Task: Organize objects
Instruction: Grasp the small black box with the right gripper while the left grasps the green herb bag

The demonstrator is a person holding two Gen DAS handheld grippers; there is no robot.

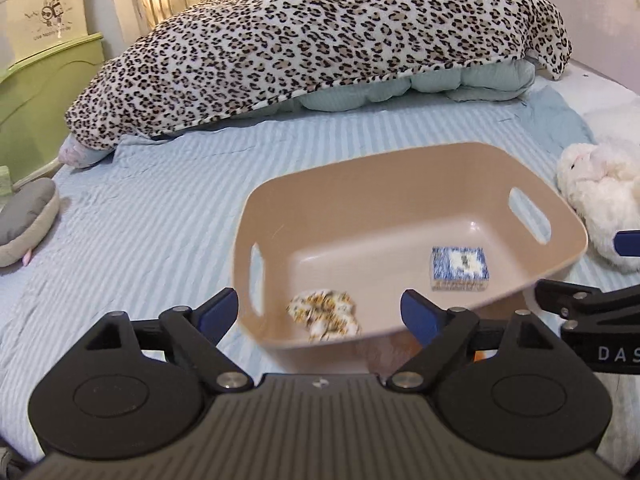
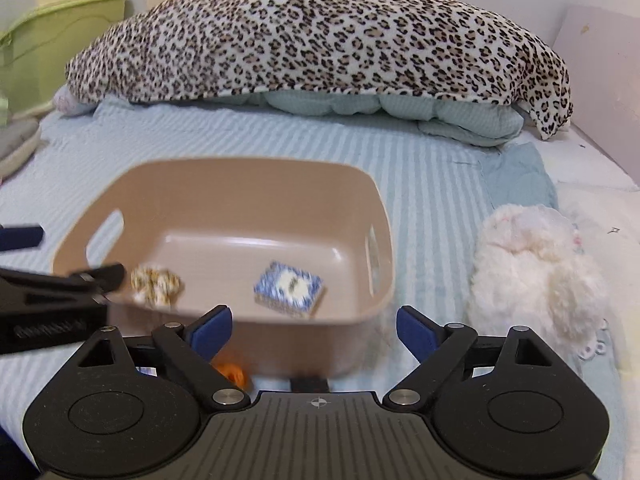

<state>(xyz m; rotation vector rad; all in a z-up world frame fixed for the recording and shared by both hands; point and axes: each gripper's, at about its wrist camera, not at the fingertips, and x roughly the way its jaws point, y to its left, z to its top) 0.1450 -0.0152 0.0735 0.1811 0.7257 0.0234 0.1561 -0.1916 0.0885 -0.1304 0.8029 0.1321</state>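
Basket [image 1: 400, 184], tan plastic with slot handles, sits on the striped bedsheet [image 1: 160, 208] at roughly 12 o'clock from both grippers. Inside it: a blue-and-white patterned box [image 1: 460, 269] toward 1 o'clock of the floor as the left camera sees it, and a crumpled yellow-speckled item [image 1: 324, 314] near the front wall at 6 o'clock; that item is blurred, and I cannot tell whether it is resting or falling. Left gripper [image 1: 320, 312] has its jaws spread wide with nothing between them, poised over the basket's near rim. Right gripper [image 2: 314, 330] is likewise wide apart and empty, just short of the basket's front wall. Orange object [image 2: 232, 372], mostly hidden, lies on the sheet below the basket at about 7 o'clock of the right view; too little shows to name it. White plush toy [image 2: 536, 272] lies at 3 o'clock, just beside the basket. Leopard blanket [image 2: 320, 32] is heaped at the far end. Judgement: collection is partway, two items binned. Next move likely calls for one gripper to drop toward the orange object or the plush and close gently; the soft plush needs a deep bite.
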